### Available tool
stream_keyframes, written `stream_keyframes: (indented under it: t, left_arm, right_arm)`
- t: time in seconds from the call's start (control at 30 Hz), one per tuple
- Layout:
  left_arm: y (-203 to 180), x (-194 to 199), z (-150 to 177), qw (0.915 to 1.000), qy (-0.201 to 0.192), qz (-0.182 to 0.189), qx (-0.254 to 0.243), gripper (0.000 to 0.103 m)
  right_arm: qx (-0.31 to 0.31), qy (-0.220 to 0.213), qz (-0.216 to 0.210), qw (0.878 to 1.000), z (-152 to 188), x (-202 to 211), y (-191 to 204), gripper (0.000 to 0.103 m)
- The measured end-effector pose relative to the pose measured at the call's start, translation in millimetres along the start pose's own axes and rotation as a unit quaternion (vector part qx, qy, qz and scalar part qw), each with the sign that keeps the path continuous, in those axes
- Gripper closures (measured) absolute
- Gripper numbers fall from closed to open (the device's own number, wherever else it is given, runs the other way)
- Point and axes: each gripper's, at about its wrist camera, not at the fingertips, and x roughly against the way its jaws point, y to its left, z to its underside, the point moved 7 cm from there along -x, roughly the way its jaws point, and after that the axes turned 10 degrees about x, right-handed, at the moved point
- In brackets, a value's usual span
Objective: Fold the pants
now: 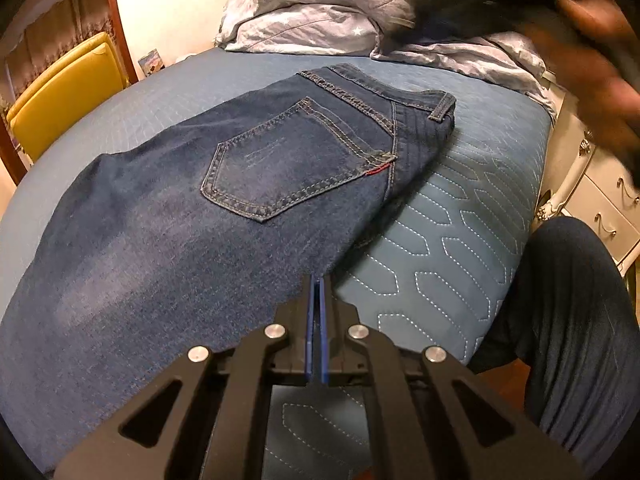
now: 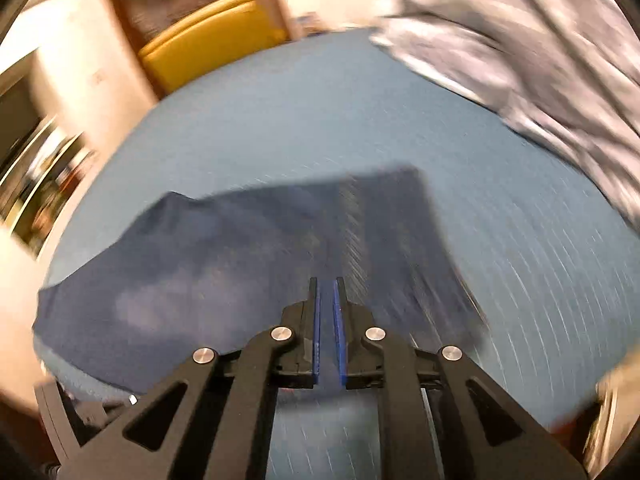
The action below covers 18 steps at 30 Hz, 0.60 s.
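Bed (image 1: 460, 216) covered by a blue quilted cover with stitched hexagon pattern; it fills most of both views. Crumpled grey duvet (image 1: 320, 8) with pale stars is piled at the far end. Dark blue jeans (image 1: 224, 200) are laid flat on the cover, already doubled leg on leg, back pocket (image 1: 288, 168) up, waistband toward the duvet, legs running to the near left edge. Small red tab is seen at the pocket's corner.

Yellow padded chair (image 1: 64, 92) is seen past the bed's far left side, in front of a dark wooden frame. White drawer unit (image 1: 600, 200) with metal handles stands at the right of the bed. A person's leg in dark trousers (image 1: 572, 320) is seen by the near right edge. No containers with visible contents; drawers are closed.

Left gripper (image 1: 319, 280): blue pads pressed together, clenched; tips sit at the near edge of the jeans, but whether denim is pinched cannot be told.

Right gripper (image 2: 328, 282): jaws nearly closed, narrow slit left between the pads, nothing seen in it. It is held above the jeans (image 2: 240, 264); that view is heavily motion-blurred. The right hand (image 1: 592, 64) appears as a blur at upper right in the left wrist view.
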Motion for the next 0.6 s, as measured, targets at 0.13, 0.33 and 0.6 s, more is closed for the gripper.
stream_keyframes:
  t: [0.13,0.33,0.6]
  left_arm:
    - [-2,-4,-2,1.0,0.001,-0.004,0.001,0.101]
    - [2,-6,-2,0.9998,0.005,0.008,0.016,0.101]
    - [47,25,-37,0.989,-0.046,0.032,0.137,0.076]
  right_arm:
    - [0.06,0.019,0.016,0.998,-39,-65,-8,0.092]
    - [0.065,0.019,0.051,0.996,-45,-118,-40,0.103]
    - [0.106,-0.024,0.095,0.99,-25,-124,-39,0.103]
